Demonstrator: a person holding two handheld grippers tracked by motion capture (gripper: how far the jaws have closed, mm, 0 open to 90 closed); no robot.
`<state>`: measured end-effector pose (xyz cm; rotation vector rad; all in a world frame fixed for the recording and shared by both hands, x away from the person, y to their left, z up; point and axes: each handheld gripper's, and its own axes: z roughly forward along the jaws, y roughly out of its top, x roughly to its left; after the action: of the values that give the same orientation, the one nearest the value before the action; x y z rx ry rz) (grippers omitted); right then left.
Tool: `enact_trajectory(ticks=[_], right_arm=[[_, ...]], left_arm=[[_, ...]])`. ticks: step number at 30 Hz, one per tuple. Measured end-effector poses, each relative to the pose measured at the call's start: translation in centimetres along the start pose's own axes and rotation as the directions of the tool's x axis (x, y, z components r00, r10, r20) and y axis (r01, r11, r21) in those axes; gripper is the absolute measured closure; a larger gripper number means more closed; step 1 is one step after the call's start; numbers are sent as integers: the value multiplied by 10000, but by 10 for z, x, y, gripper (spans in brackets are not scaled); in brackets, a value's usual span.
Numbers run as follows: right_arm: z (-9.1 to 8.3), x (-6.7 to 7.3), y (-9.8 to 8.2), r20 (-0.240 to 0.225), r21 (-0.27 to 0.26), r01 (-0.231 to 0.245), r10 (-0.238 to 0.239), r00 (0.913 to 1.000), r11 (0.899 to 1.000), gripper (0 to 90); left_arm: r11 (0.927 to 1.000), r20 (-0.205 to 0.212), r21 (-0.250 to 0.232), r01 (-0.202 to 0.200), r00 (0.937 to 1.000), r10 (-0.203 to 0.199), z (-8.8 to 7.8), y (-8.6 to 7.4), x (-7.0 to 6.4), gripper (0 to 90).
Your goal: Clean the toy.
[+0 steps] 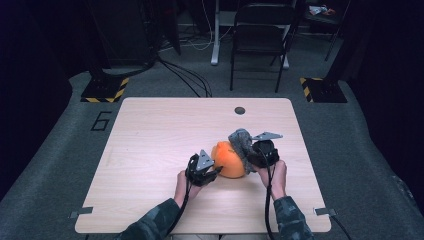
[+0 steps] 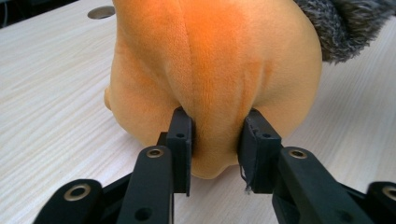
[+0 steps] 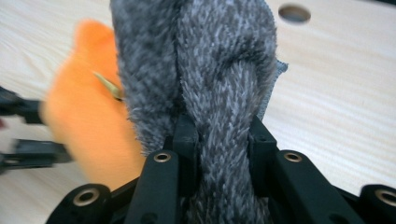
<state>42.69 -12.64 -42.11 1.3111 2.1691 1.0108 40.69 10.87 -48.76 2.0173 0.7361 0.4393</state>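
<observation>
a person leans in from the near edge of the surface [image 1: 150,125], a pair of tongs in each hand. between the two sits an orange plush toy [image 1: 229,160], resting on the wood a little right of the middle and closer to the near edge than to the far one. a grey fuzzy part [image 1: 241,141] rises from its right side, towards the far right.

the left tongs [image 1: 214,171] come at the toy from its left. in the left gripper view the two black jaws pinch a fold of the orange plush [image 2: 217,70] low on the body, and the fabric bulges between the pads, so they are gripping it. the toy's underside seems to touch the wood there, though the jaws hide part of it.

the right tongs [image 1: 252,152] are clamped on the grey fuzzy part, and in the right gripper view the grey pile [image 3: 219,93] is squeezed tight between the jaws and spills above them. the orange body [image 3: 93,126] shows blurred at that view's left, with the other tongs at its edge.

a round hole [image 1: 240,110] sits in the surface near the far edge, right of centre. beyond the far edge stands a black chair [image 1: 260,35] on grey floor.
</observation>
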Motion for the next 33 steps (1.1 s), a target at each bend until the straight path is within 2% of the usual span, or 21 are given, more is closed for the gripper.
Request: enact_trajectory(ticks=[1, 4, 6, 8, 10, 11, 12, 14, 16, 21, 22, 26, 33], right_arm=[[-6, 3, 4, -18, -153, 92, -92, 10000, 9998, 711], [-23, 19, 15, -450, -707, 324, -356, 9984, 9970, 710], [-27, 32, 20, -633, -814, 628, -680, 9957, 9947, 708], [-19, 43, 18, -462, -541, 994, -1019, 9937, 9936, 699], [-3, 48, 11, -103, 88, 1169, -1168, 9931, 9931, 687], [4, 48, 7, 73, 176, 1161, -1163, 9932, 9931, 687], [7, 46, 4, 104, 223, 1157, -1160, 9932, 9930, 686], [7, 42, 4, -6, 292, 1096, -1097, 9940, 9935, 686], [6, 40, 4, 162, 443, 1171, -1179, 9929, 9921, 686], [8, 27, -1, 39, 753, 831, -836, 9965, 9937, 685], [8, 24, -2, 27, 772, 897, -902, 9959, 9930, 685], [9, 18, -5, 240, 1043, 833, -862, 9960, 9910, 687], [19, -5, -20, 473, 1578, 36, -112, 9988, 9875, 690]], left_arm=[[9998, 58, -67, 183, 9998, -182, -1, 2, 0, 690], [9990, 168, -130, 426, 9990, -424, -5, 7, -1, 695], [9994, 210, -79, 332, 9992, -330, -4, 8, -3, 694], [9997, 251, -16, 259, 9994, -258, -4, 6, -4, 694], [9997, 284, 199, 108, 9995, -113, -2, 5, -3, 685], [9993, 357, 221, 290, 9989, -298, 0, 3, -3, 680], [9995, 375, 221, 224, 9990, -232, 2, 2, -2, 680], [9997, 392, 218, 142, 9991, -150, 2, 3, -1, 680], [9997, 362, 253, 12, 9993, -22, 2, 3, -1, 680], [9995, 464, 284, 152, 9988, -165, 2, 2, 2, 676], [9995, 451, 286, 153, 9988, -166, 2, 2, 2, 675], [9996, 464, 217, 199, 9987, -209, 3, 2, 3, 675], [9997, 469, 187, 144, 9988, -152, 3, 2, 3, 674]])
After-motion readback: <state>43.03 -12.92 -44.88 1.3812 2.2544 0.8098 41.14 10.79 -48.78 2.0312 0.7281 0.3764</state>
